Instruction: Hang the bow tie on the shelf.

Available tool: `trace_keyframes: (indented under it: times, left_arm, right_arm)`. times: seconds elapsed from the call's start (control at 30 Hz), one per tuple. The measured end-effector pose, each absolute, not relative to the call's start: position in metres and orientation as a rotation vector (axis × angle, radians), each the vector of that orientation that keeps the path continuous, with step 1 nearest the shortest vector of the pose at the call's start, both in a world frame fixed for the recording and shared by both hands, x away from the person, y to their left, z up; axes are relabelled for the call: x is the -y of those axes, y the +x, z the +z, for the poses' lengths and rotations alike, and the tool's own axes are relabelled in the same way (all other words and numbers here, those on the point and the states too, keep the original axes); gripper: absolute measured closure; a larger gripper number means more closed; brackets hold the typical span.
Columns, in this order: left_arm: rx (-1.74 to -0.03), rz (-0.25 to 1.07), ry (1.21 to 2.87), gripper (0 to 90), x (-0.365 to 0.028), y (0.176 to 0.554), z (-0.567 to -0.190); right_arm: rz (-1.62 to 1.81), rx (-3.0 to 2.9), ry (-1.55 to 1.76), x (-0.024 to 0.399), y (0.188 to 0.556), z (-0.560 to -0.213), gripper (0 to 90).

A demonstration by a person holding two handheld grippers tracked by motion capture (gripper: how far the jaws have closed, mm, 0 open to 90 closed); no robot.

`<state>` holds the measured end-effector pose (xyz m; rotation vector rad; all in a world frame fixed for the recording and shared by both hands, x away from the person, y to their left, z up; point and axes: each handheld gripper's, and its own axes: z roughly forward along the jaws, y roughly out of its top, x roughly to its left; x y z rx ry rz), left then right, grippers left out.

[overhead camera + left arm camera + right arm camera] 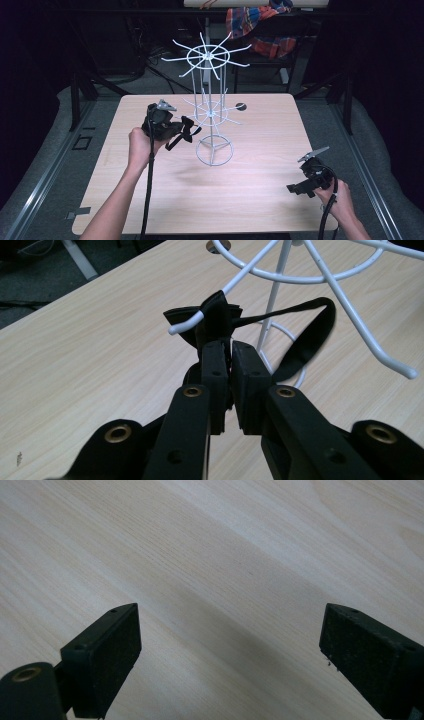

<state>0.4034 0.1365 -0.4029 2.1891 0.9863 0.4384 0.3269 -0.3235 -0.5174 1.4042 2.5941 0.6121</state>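
Observation:
A white wire rack (210,107) with two tiers of radiating arms stands on a ring base near the table's middle. A black bow tie (215,317) with a looped strap (312,335) hangs at the tip of one lower arm (185,326). My left gripper (231,352) is shut on the bow tie just below that arm tip; in the high view the left gripper (186,129) sits left of the rack with the strap dangling. My right gripper (296,188) rests low at the table's right front, open, jaws wide apart over bare wood (225,580).
The light wooden table (150,200) has a small dark hole (241,106) behind the rack. Beyond the far edge stands a chair with plaid cloth (260,25). Dark floor and metal rails surround the table.

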Motion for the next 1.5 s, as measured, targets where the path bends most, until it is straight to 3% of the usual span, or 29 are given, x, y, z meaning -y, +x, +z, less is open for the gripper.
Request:
trace_keyframes:
  times: [0.3, 0.47, 0.73, 0.97, 1.5]
  left_arm:
    - [-1.006, 0.436, 2.181, 72.6, -0.142, 0.4, -0.402]
    - [-1.036, 0.451, 2.169, 61.1, -0.147, 0.4, -0.402]
    - [-1.109, 0.434, 2.148, 31.4, -0.158, 0.396, -0.405]
    - [-1.128, 0.453, 2.184, 17.2, -0.169, 0.386, -0.407]
    - [-1.23, 0.442, 2.214, 0.7, -0.199, 0.369, -0.429]
  right_arm:
    - [0.619, -2.605, 1.386, 0.319, 0.331, -0.518, 9.3]
    - [0.614, -2.599, 1.38, 0.319, 0.331, -0.517, 9.3]
    - [0.62, -2.599, 1.385, 0.32, 0.33, -0.516, 9.3]
    - [0.607, -2.605, 1.371, 0.32, 0.33, -0.514, 9.3]
    - [0.626, -2.588, 1.376, 0.319, 0.328, -0.514, 9.3]
